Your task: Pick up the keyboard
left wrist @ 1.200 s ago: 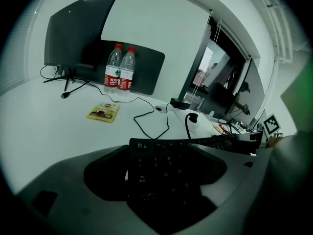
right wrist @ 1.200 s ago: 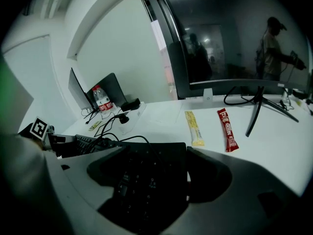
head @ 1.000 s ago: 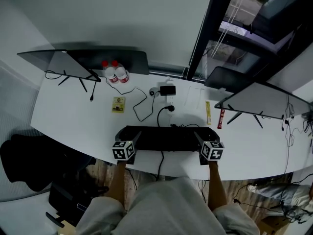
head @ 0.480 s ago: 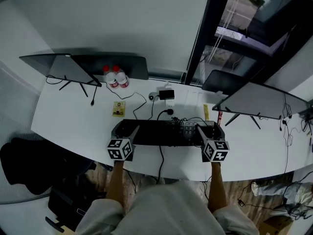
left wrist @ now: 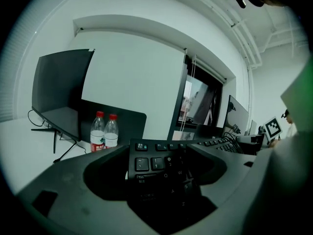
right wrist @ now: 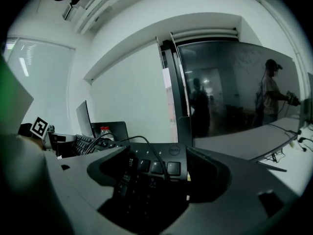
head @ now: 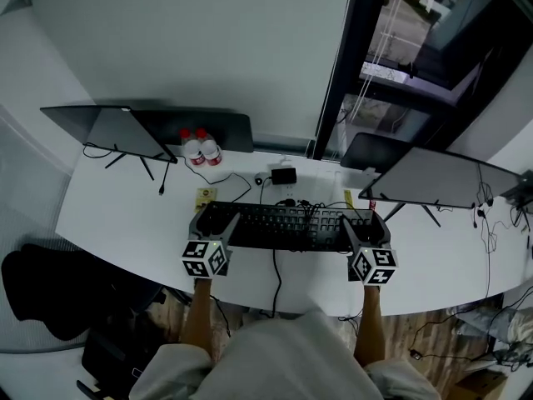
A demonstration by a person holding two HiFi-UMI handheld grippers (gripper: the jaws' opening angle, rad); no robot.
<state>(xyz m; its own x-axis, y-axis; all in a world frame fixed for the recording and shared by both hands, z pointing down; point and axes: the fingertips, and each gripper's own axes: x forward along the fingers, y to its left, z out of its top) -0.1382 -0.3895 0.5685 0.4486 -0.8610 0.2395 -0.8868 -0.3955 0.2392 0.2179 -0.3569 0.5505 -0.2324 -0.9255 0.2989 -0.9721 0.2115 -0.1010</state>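
Keyboard (head: 287, 226) sat across the near middle of the white desk (head: 117, 211), long side running 9 to 3 o'clock. Left hand-held gripper (head: 210, 218) pinched its 9 o'clock end; right hand-held gripper (head: 359, 223) pinched its 3 o'clock end.

In the left gripper view, the left hand-held gripper (left wrist: 159, 154) had both jaws closed on the keyboard (left wrist: 157, 164), with the Esc and number-row corner between them. In the right gripper view, the right hand-held gripper (right wrist: 155, 155) had its jaws closed on the keyboard (right wrist: 152, 169) at the numpad end, and a dark cable (right wrist: 146, 150) looped over the keys there.

We could not tell whether the keyboard cleared the desk.

A black cable (head: 276, 275) dropped from the keyboard toward 6 o'clock, over the desk edge. Two red-capped bottles (head: 200, 147) stood at 11 o'clock from the keyboard, also seen in the left gripper view (left wrist: 103, 131). A yellow card (head: 204, 194) lay just beyond the left end. A small black device (head: 285, 176) lay at 12 o'clock. Dark screen panels stood at 10 o'clock (head: 112, 127) and 2 o'clock (head: 441, 179).
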